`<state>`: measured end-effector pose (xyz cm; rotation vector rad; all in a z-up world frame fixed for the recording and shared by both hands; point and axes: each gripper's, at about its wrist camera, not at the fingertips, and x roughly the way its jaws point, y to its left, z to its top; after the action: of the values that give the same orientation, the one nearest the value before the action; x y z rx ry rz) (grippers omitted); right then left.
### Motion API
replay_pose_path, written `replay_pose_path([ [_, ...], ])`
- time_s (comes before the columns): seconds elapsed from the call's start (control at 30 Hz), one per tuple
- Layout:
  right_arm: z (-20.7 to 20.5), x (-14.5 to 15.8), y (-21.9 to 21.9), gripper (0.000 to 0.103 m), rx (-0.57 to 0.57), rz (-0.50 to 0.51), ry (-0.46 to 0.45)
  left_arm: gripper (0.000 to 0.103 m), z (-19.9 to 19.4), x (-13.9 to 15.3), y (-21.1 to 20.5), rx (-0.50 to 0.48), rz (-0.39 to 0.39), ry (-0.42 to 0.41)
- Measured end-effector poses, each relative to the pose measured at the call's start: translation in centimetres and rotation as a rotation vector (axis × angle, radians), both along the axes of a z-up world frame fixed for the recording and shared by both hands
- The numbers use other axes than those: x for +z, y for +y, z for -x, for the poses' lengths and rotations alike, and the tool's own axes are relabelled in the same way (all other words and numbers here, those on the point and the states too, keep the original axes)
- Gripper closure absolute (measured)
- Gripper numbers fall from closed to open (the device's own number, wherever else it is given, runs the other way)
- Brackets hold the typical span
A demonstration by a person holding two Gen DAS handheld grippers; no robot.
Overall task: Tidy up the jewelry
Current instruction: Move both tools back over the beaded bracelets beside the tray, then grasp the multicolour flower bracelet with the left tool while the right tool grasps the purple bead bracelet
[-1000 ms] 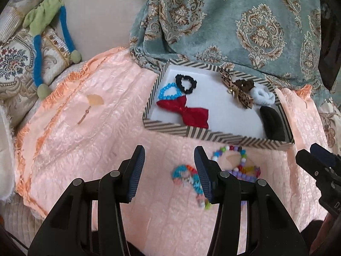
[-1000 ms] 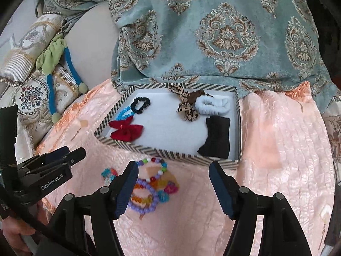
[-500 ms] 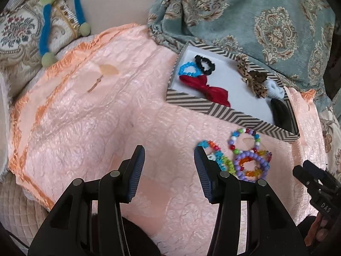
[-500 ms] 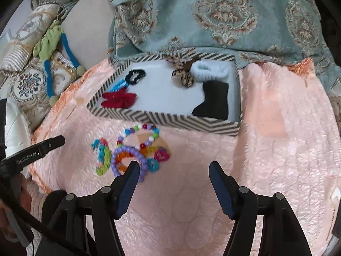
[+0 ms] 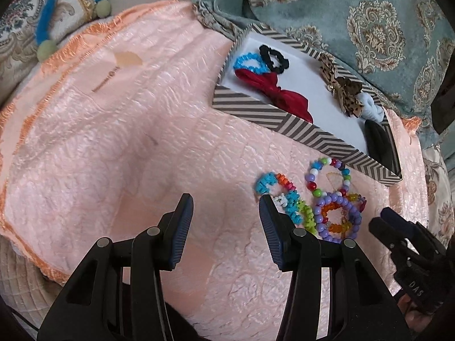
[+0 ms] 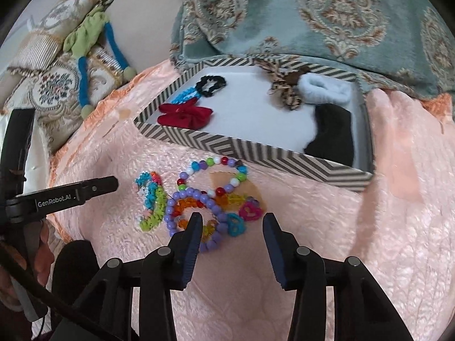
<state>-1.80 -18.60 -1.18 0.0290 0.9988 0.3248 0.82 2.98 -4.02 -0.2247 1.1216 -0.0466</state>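
Note:
A pile of bead bracelets [image 6: 199, 199] lies on the pink quilt in front of a striped box [image 6: 256, 153]; it also shows in the left wrist view [image 5: 327, 204]. A blue-green bracelet [image 6: 152, 199] lies at the pile's left. The box [image 5: 284, 119] holds a red bow [image 6: 184, 113], a blue bracelet [image 6: 184, 95], a black scrunchie [image 6: 212, 83], a leopard bow [image 6: 284, 91], a white scrunchie [image 6: 324, 88] and a black cloth [image 6: 332, 133]. My right gripper [image 6: 233, 224] is open just above the pile's near edge. My left gripper [image 5: 226, 213] is open and empty, left of the pile.
A teal patterned blanket [image 6: 312, 14] lies behind the box. Embroidered cushions and a green-blue cord toy [image 6: 85, 42] sit at the far left. The pink quilt [image 5: 113, 142] spreads wide to the left and has a fringed edge there.
Both grippers have moved closer to the bracelet pile and lower. The right gripper's jaws have narrowed somewhat. The objects have not moved.

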Motion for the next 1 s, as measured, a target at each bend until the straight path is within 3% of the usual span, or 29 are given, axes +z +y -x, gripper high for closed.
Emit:
replay_pose_path([
  [0.4, -1.9, -2.1, 1.9, 0.060, 0.078, 0.061, 0.022, 0.055, -2.7, -1.9, -1.7, -0.028, 0.020, 0.038],
  [0.43, -1.9, -2.2, 2.0, 0.062, 0.078, 0.068, 0.018, 0.055, -2.8, -2.0, -1.8, -0.030, 0.019, 0.034],
  [0.5, -2.1, -2.3, 2.0, 0.084, 0.081, 0.065, 0.014, 0.056, -2.9, -2.1, -1.9, -0.034, 0.025, 0.029],
  [0.6, -2.1, -2.1, 1.7, 0.094, 0.071, 0.026, 0.020, 0.091, -3.0, -2.2, -1.8, -0.044, 0.039, 0.028],
  [1.0, -0.1, 1.9, 0.2, 0.094, 0.037, -0.075, -0.036, 0.096, -1.2, 1.0, -0.8, -0.064, 0.087, -0.056],
])
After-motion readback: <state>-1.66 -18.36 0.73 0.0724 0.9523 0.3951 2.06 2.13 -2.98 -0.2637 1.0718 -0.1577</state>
